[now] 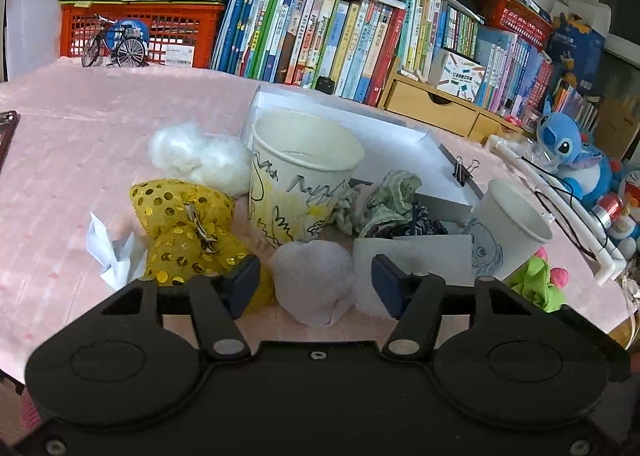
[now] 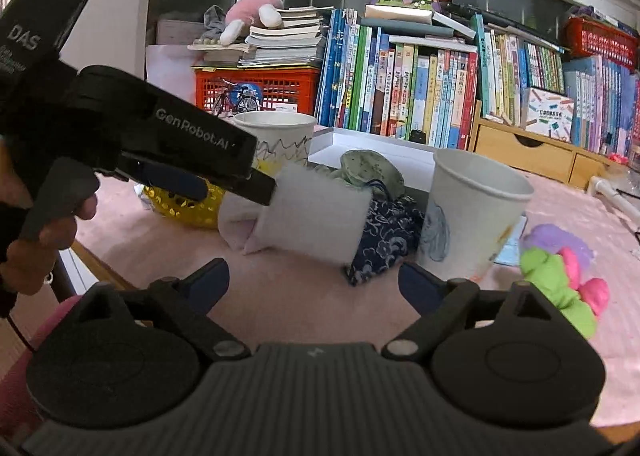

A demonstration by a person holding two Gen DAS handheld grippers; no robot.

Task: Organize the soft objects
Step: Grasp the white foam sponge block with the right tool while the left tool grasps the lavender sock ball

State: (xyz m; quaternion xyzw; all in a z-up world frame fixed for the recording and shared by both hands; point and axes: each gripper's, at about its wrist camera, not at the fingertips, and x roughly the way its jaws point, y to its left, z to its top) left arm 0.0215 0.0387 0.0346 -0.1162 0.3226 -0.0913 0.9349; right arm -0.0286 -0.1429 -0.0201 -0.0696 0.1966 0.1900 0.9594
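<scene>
Barely started, by the look of it. Soft items scattered mid-frame on pink tablecloth [image 1: 80, 128]: yellow sequin bow [image 1: 182, 224], cotton wad [image 1: 196, 158], pale puff [image 1: 314, 280], white sponge [image 2: 316, 212], patterned cloths [image 2: 384, 232]. Scribbled cup [image 1: 296, 184] and tilted cup [image 2: 472, 212] probably empty, insides only partly visible. Left gripper [image 1: 316, 284] half open, straddling puff, pads not pressing. Right gripper [image 2: 314, 284] wide open, holding nothing.

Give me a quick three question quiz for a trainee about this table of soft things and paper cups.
1. True or false: the left gripper presses on the pale pink pouch.
2. Which cup is bigger: the yellow scribbled cup or the cup with the blue drawing?
3. What lies just left of the pouch: A sequined yellow bag, B toy bicycle?

Key: 1 false, pads clear of it; 2 the yellow scribbled cup; 3 A.
</scene>
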